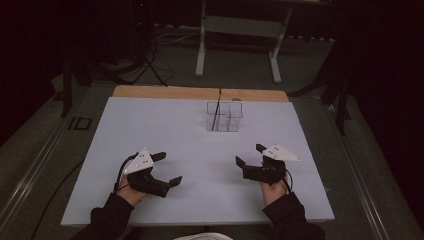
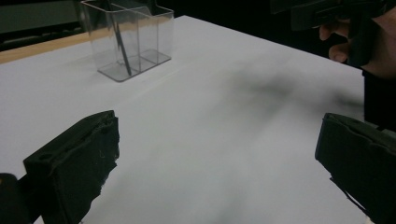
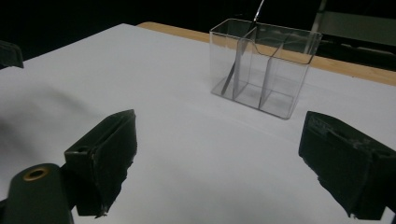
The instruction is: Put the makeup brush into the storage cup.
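- The left gripper [image 1: 166, 169] sits low over the near left part of the white table [image 1: 165, 125], its jaws spread wide with nothing between them; in the left gripper view only bare tabletop lies in the gap.
- The right gripper [image 1: 250, 155] mirrors it on the near right, jaws likewise wide apart and empty. Both point forward toward the middle of the table, which reads as a ready stance before a reach.
- The clear holder [image 1: 224, 116] stands upright near the far edge, roughly centred and well apart from both grippers. Inner walls split it into compartments.
- A thin dark pen [image 1: 217, 111] leans inside the holder's left compartment, its top sticking out above the rim. The lean looks like the result of a slim thing resting against the wall of a tall, narrow cell.
- In the right gripper view the holder [image 3: 264, 70] sits ahead between the jaws' lines, so the right hand seems the better placed to go for it.
- The person's other hand [image 2: 369, 44] shows at the upper right of the left gripper view, clear of the holder [image 2: 128, 39].
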`<act>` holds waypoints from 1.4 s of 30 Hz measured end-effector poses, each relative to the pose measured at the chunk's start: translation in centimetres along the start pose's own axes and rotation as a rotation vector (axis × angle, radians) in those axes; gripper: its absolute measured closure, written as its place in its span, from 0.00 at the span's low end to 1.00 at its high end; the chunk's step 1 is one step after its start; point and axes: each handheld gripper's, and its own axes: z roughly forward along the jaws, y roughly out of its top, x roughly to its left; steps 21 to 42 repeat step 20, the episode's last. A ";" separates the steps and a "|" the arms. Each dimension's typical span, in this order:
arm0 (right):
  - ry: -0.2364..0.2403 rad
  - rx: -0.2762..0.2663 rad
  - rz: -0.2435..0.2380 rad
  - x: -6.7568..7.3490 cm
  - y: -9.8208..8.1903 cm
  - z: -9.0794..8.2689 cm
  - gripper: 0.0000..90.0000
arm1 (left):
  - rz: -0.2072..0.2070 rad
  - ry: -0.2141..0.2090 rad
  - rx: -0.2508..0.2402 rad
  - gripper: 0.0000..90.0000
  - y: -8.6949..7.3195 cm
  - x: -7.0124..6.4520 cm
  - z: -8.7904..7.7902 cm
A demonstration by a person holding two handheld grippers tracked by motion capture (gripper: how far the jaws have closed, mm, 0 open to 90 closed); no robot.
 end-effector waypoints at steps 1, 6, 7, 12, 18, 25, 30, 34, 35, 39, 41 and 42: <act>-0.001 -0.002 -0.002 0.0 0.0 0.0 0.13 | 0.007 0.009 0.000 0.01 0.0 0.0 -0.1; 0.009 -0.012 -0.009 -0.2 -0.2 0.1 0.13 | -0.003 0.009 -0.014 0.01 -0.1 -0.2 -0.3; 0.007 -0.014 -0.009 -0.1 -0.2 0.1 0.13 | 0.001 0.009 -0.013 0.01 -0.1 -0.3 -0.3; -0.001 -0.009 -0.022 -0.1 -0.3 0.2 0.13 | 0.008 0.003 -0.011 0.01 -0.1 -0.4 -0.1; 0.003 -0.006 -0.019 -0.2 -0.4 0.3 0.13 | -0.003 -0.021 -0.015 0.01 -0.1 -0.4 0.0; 0.010 -0.016 -0.015 -0.3 -0.4 0.2 0.13 | 0.001 -0.023 -0.021 0.01 0.0 -0.4 0.0; 0.010 -0.016 -0.015 -0.3 -0.4 0.2 0.13 | 0.001 -0.023 -0.021 0.01 0.0 -0.4 0.0; 0.010 -0.016 -0.015 -0.3 -0.4 0.2 0.13 | 0.001 -0.023 -0.021 0.01 0.0 -0.4 0.0; 0.010 -0.016 -0.015 -0.3 -0.4 0.2 0.13 | 0.001 -0.023 -0.021 0.01 0.0 -0.4 0.0; 0.010 -0.016 -0.015 -0.3 -0.4 0.2 0.13 | 0.001 -0.023 -0.021 0.01 0.0 -0.4 0.0; 0.010 -0.016 -0.015 -0.3 -0.4 0.2 0.13 | 0.001 -0.023 -0.021 0.01 0.0 -0.4 0.0; 0.010 -0.016 -0.015 -0.3 -0.4 0.2 0.13 | 0.001 -0.023 -0.021 0.01 0.0 -0.4 0.0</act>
